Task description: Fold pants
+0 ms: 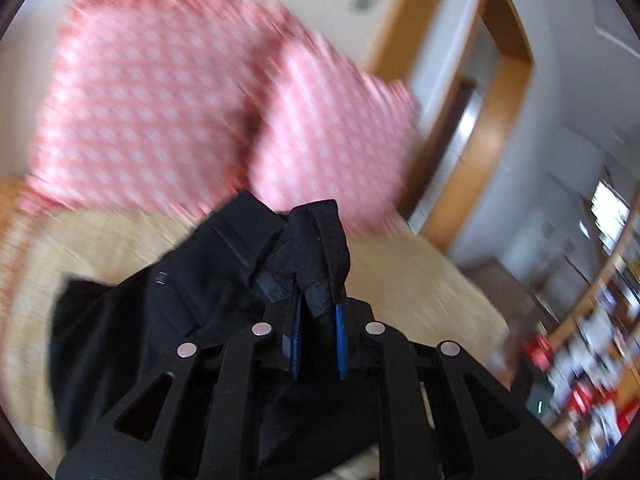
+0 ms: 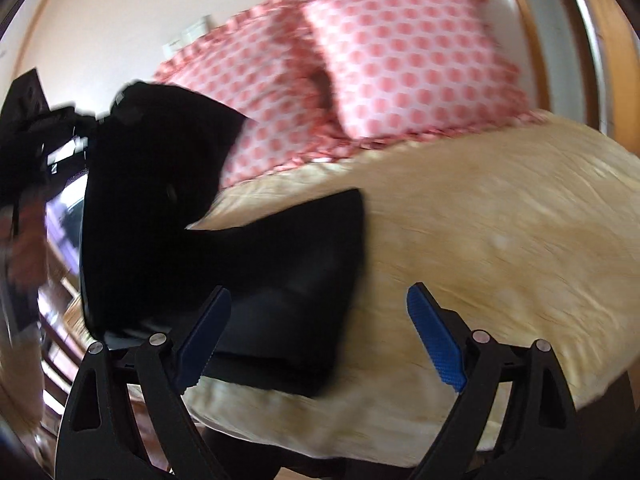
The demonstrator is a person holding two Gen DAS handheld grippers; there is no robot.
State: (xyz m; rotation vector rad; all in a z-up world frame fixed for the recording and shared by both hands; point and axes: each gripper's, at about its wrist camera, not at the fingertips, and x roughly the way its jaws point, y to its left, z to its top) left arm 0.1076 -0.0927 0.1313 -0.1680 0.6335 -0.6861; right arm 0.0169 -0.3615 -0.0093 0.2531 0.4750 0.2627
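Observation:
The black pants (image 1: 160, 312) hang from my left gripper (image 1: 316, 304), which is shut on a bunched part of their waistband and holds it above the bed. In the right wrist view the pants (image 2: 280, 280) trail from the raised part at the left down onto the beige bedspread (image 2: 500, 240), where the lower part lies flat. My right gripper (image 2: 320, 320) is open and empty, its blue pads wide apart just above the flat part of the pants near the bed's front edge.
Two pink dotted pillows (image 2: 400, 60) lean at the head of the bed, also in the left wrist view (image 1: 160, 100). A wooden door frame (image 1: 480, 140) and a cluttered bookshelf (image 1: 592, 340) stand to the right. The left gripper's body (image 2: 36, 140) shows at far left.

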